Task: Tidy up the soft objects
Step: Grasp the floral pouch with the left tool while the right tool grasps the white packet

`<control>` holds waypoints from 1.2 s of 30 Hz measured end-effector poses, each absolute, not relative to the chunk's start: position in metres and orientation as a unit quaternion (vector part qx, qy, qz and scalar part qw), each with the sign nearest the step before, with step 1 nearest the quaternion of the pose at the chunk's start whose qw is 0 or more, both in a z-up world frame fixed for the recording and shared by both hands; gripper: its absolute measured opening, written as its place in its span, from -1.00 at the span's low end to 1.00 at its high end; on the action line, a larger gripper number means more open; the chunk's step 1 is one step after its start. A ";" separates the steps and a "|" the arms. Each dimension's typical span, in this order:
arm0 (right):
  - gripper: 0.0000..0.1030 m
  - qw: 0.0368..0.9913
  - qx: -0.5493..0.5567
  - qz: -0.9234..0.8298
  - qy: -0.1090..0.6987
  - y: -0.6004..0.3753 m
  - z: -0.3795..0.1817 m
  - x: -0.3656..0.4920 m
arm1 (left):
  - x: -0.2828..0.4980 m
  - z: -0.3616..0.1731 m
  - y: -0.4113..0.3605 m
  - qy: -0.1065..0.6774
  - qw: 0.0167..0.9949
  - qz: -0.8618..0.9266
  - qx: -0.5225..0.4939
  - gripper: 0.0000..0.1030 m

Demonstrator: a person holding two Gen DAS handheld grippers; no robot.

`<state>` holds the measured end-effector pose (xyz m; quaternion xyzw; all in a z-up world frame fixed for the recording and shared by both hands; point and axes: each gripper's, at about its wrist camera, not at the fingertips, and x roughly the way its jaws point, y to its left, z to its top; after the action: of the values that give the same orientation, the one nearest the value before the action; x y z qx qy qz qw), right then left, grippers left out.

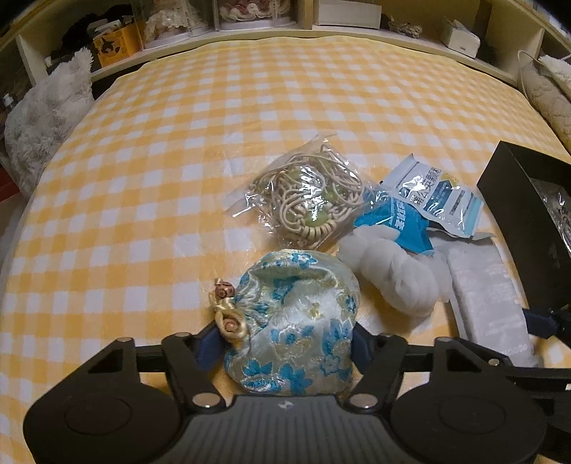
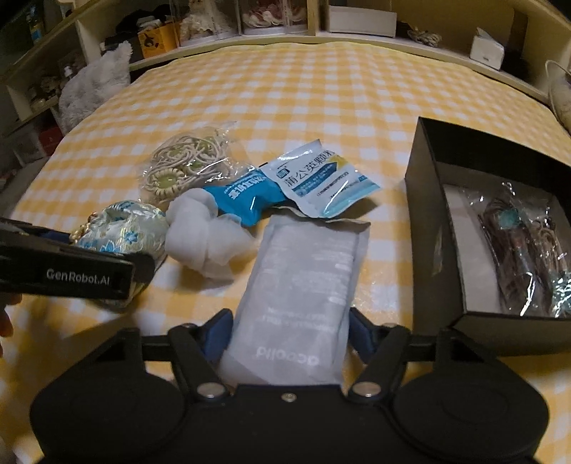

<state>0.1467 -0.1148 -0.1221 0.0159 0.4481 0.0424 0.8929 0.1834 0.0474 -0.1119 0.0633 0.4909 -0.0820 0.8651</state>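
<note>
My left gripper [image 1: 285,342] is shut on a blue-flowered brocade pouch [image 1: 296,321] with a gold cord, resting on the checked cloth; the pouch also shows in the right wrist view [image 2: 121,228]. My right gripper [image 2: 289,332] is shut on a flat white sealed packet [image 2: 303,285], which also shows in the left wrist view [image 1: 489,296]. Beyond lie a clear bag of beige cord [image 1: 307,200], a white gauze bundle [image 1: 392,275] in a blue wrapper [image 2: 246,200], and a blue-white sachet [image 2: 321,178].
An open black box [image 2: 428,221] stands at the right, holding a plastic-wrapped dark ornament [image 2: 524,257]. A yellow-white checked cloth [image 1: 178,150] covers the surface. A white fluffy item [image 1: 46,114] sits at the left edge. Shelves [image 1: 249,21] run along the back.
</note>
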 end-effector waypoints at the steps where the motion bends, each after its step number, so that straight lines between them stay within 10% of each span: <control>1: 0.19 0.893 0.016 0.045 0.447 -0.115 -0.122 0.145 | 0.184 -0.111 0.048 0.490 0.866 -0.081 0.059 0.22; 36: 0.04 0.935 0.049 0.089 0.341 -0.123 -0.066 0.105 | 0.151 -0.055 0.067 0.413 0.905 -0.085 -0.053 0.09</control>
<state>0.1048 -0.1231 -0.0664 0.0495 0.3409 0.0888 0.9346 0.1509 0.0674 -0.0554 -0.0532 0.4132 -0.0846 0.9051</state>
